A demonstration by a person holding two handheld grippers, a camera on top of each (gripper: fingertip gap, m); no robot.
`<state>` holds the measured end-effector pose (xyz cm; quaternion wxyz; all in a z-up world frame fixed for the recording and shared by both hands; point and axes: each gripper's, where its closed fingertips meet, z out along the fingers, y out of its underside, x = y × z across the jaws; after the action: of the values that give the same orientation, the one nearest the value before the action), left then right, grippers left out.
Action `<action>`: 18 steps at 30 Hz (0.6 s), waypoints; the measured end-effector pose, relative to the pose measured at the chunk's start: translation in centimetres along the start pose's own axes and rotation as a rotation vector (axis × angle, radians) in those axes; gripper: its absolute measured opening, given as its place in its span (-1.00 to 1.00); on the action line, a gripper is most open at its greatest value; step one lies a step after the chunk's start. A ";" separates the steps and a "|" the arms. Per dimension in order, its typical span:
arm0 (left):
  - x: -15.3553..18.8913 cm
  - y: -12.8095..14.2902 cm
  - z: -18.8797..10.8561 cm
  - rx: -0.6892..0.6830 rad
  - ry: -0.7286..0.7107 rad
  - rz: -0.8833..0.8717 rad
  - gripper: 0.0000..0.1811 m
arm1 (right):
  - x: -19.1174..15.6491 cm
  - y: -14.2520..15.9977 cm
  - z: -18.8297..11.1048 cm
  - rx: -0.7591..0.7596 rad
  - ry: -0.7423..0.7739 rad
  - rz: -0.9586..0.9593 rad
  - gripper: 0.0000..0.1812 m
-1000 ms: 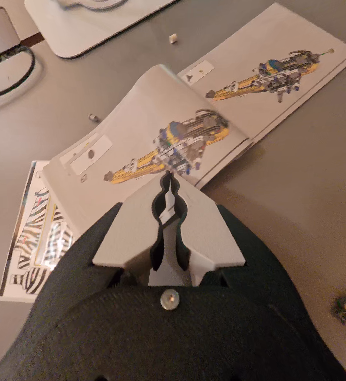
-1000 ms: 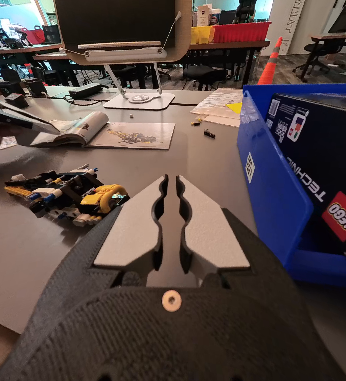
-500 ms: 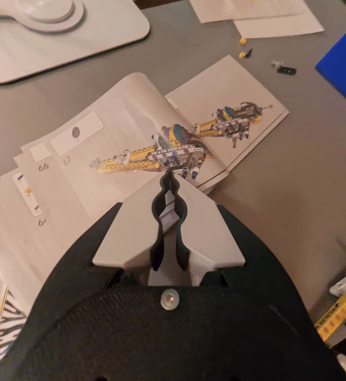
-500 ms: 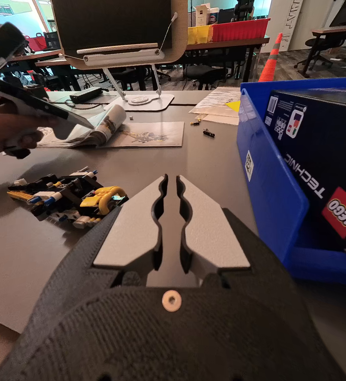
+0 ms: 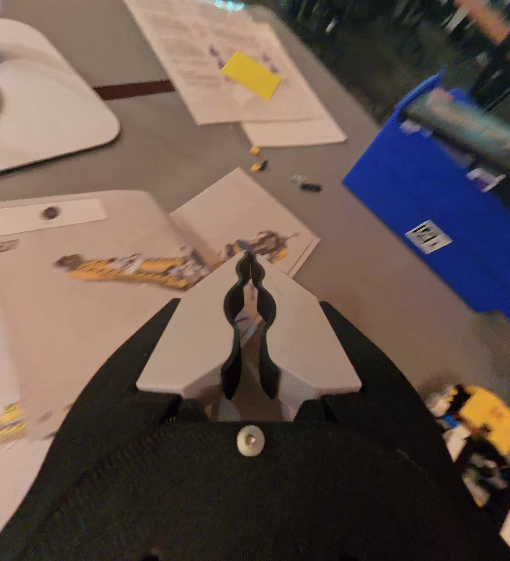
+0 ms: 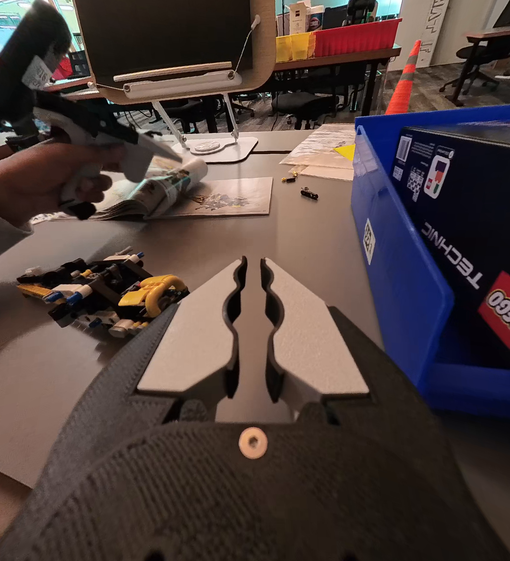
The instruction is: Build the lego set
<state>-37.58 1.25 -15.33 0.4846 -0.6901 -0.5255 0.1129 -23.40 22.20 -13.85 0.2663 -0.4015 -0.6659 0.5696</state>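
Note:
An open instruction booklet (image 5: 241, 209) lies on the grey table; it also shows in the right wrist view (image 6: 232, 197). My left gripper (image 5: 249, 255) is shut on a page of the booklet and holds it curled up above the spread; it shows from the side in the right wrist view (image 6: 168, 154). A partly built black, yellow and white lego model (image 6: 101, 294) lies left of my right gripper (image 6: 253, 259), which hovers low over the table with its jaws a narrow gap apart and empty. The model is blurred at the lower right of the left wrist view (image 5: 487, 425).
A blue bin (image 6: 399, 273) holding the dark lego box (image 6: 475, 227) stands at the right; it shows in the left wrist view (image 5: 429, 227). Small loose pieces (image 6: 309, 193) lie near the booklet. A white stand base (image 6: 217, 148) and papers with a yellow note (image 5: 250, 74) sit behind. Some 25 centimetres of space lies between my two pairs of fingers.
My left gripper has carried the held page rightward over the booklet, and its view has swung toward the blue bin. My right gripper has barely moved.

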 end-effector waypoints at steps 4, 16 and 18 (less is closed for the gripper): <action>3.0 -2.2 1.5 0.056 0.047 0.056 -1.00 | -0.1 0.1 0.1 -0.009 -0.004 -0.001 -0.91; -6.1 -3.5 -5.8 0.092 -0.181 0.024 -0.73 | 0.0 0.3 0.2 -0.023 -0.018 0.022 -0.89; -9.9 -1.7 -7.7 0.104 -0.338 -0.021 -0.33 | 0.0 0.3 0.2 -0.025 -0.019 0.025 -0.89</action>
<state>-37.69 -11.26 -13.54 0.4257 -0.6297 -0.6001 0.2492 -23.53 22.08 -14.21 0.2478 -0.4076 -0.6705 0.5682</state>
